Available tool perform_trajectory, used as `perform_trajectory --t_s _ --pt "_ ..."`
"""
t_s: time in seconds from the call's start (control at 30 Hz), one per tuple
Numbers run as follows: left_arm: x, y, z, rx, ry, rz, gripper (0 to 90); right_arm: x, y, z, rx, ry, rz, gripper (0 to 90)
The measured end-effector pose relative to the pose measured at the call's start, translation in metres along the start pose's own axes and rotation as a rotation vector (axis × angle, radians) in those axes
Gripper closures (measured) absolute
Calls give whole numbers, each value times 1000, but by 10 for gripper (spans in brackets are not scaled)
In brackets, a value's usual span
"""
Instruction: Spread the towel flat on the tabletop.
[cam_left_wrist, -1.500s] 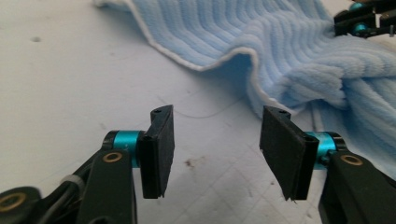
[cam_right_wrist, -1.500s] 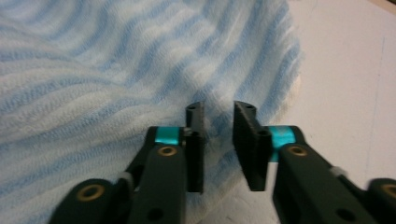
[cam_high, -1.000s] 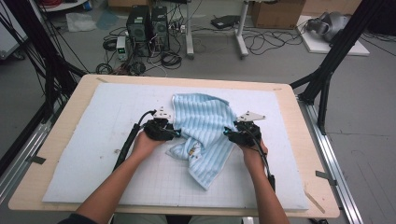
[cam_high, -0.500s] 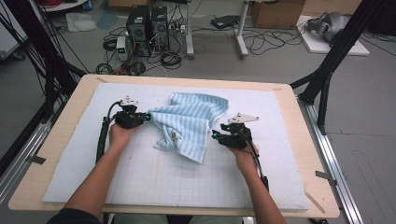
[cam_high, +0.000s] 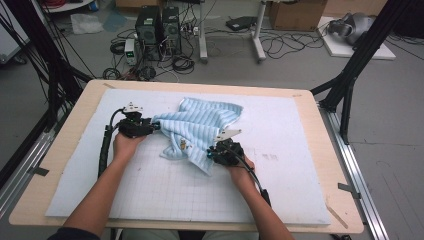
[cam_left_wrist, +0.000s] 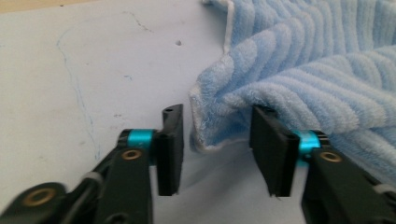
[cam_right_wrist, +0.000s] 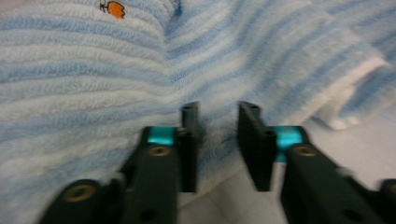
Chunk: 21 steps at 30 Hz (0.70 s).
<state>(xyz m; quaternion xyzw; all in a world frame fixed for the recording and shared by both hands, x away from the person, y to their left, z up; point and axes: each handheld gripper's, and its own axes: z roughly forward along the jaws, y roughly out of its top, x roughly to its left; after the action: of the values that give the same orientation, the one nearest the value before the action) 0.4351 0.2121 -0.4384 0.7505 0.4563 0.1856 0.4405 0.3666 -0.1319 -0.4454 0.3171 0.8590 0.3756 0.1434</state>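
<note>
From the high view, a crumpled light blue striped towel (cam_high: 200, 130) sits on the white mat (cam_high: 150, 190), about mid-table and a bit toward the far side. The left gripper (cam_high: 150, 126) is at the towel's left edge, and the right gripper (cam_high: 214, 153) is at its near right corner.

Left gripper view: the jaws are spread apart, with a folded towel corner (cam_left_wrist: 210, 126) poking into the gap, touching the right jaw, not pinched.

Right gripper view: a bit blurry, jaws also parted, towel (cam_right_wrist: 93, 84) edge lying between them, nothing clamped. There's a little orange logo (cam_right_wrist: 114, 8) on the fabric up top.
</note>
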Motion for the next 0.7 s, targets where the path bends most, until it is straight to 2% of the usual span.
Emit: perform_trajectory --t_s 0.07,0.17,0.2,0.3,0.33,0.37,0.43,0.5,0.53,0.57,0.6,0.63,0.7 --pt "-1 -4 -4 -11 11 11 489 -5 -2 -5 21 -30 10 846" --pt "0 -15 -8 11 1 4 473 -11 -5 -11 36 -78 20 848" --pt "-1 -19 -10 14 -4 3 468 -20 -10 -20 44 -136 19 847" --pt "-4 -23 -18 9 -32 9 474 -29 -17 -33 58 -227 25 826" --pt "-4 -23 -18 9 -32 9 475 -29 -17 -33 58 -227 25 826" --pt "-7 -24 -20 4 -41 14 488 -33 -21 -41 34 -232 59 718" --pt "-14 -24 -23 19 -71 30 495 -33 -24 -48 10 -231 78 648" --pt "-23 -25 -26 18 -105 56 502 -33 -26 -52 1 -238 85 628" --pt "-32 -25 -28 11 -142 83 523 -31 -30 -59 -25 -242 101 571" --pt "-32 -25 -28 11 -142 83 526 -31 -32 -62 -32 -246 108 547" --pt "-37 -25 -29 8 -163 92 526 -31 -32 -62 -32 -246 108 547" --pt "-42 -26 -29 11 -181 103 538 -28 -38 -67 -48 -247 125 500" --pt "-53 -27 -27 43 -224 128 537 -27 -41 -68 -60 -240 134 494"
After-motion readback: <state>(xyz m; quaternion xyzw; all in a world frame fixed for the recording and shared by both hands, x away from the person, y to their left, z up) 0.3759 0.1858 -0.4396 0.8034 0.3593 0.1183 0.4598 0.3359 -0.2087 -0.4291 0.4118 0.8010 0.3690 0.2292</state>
